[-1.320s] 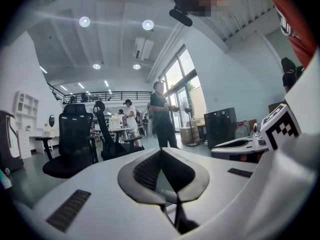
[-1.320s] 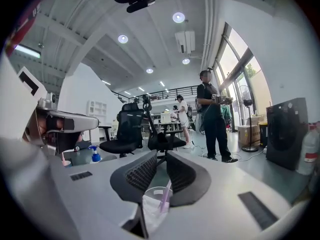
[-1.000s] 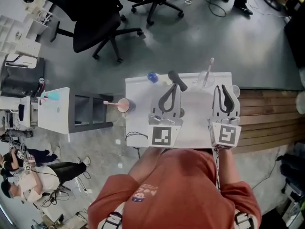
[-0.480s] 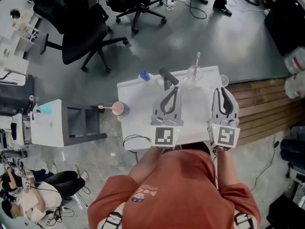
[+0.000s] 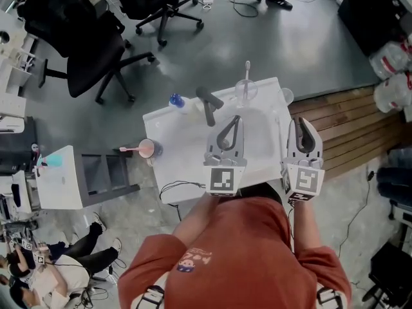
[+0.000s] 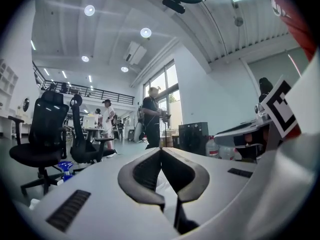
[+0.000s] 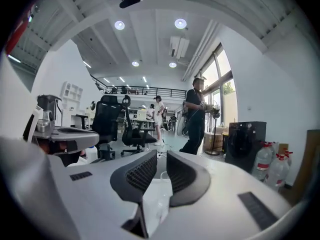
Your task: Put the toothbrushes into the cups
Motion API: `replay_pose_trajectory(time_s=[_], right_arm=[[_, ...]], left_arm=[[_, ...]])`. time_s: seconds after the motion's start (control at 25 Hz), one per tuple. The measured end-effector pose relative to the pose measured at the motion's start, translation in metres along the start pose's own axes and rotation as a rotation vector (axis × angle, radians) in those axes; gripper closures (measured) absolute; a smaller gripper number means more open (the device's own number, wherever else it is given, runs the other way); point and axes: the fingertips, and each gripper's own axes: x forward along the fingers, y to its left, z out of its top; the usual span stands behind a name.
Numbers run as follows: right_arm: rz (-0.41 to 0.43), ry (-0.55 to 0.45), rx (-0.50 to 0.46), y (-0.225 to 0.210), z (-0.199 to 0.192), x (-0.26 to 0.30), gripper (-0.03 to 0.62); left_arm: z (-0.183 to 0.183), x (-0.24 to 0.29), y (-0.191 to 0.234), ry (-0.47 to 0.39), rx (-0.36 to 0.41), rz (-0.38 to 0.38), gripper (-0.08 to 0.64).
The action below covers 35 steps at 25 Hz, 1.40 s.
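Note:
On the white table (image 5: 187,172), in the head view, a clear cup (image 5: 245,93) at the far edge holds an upright white toothbrush (image 5: 247,71). A pink cup (image 5: 147,149) stands at the left edge with a pink toothbrush (image 5: 131,149) lying across it. A small clear cup (image 5: 287,96) sits at the far right corner. My left gripper (image 5: 231,122) hovers over the table's middle, shut and empty, as its own view (image 6: 160,150) also shows. My right gripper (image 5: 302,125) hangs over the table's right edge, jaws a narrow gap apart with nothing in them (image 7: 159,156).
A dark grey handled object (image 5: 207,103) and a small blue item (image 5: 175,100) lie near the far edge. A cable (image 5: 174,188) trails off the near left corner. A wooden deck (image 5: 347,131) adjoins on the right. Office chairs (image 5: 96,56) and people stand beyond.
The table and cups have slid left and up in the head view. Both grippers now sit further right over the table, away from the dark object. Their jaws look unchanged.

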Motion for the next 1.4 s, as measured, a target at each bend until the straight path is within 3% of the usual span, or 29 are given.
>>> replay_pose_trajectory(time_s=[0.4, 0.72, 0.8, 1.2, 1.4], right_arm=[[0.085, 0.249, 0.064, -0.009, -0.079, 0.024, 0.522], [0.136, 0.485, 0.080, -0.005, -0.154, 0.056, 0.520], [0.148, 0.535, 0.068, -0.002, -0.172, 0.064, 0.520], [0.140, 0.664, 0.098, -0.002, -0.229, 0.089, 0.520], [0.138, 0.721, 0.094, -0.002, -0.245, 0.091, 0.520]], left_arm=[[-0.029, 0.021, -0.024, 0.004, 0.014, -0.055, 0.541], [-0.058, 0.042, -0.027, 0.061, 0.110, -0.114, 0.541], [-0.068, 0.047, -0.026, 0.077, 0.103, -0.120, 0.541], [-0.110, 0.061, -0.020, 0.163, 0.070, -0.161, 0.541], [-0.114, 0.067, -0.017, 0.164, 0.085, -0.186, 0.541]])
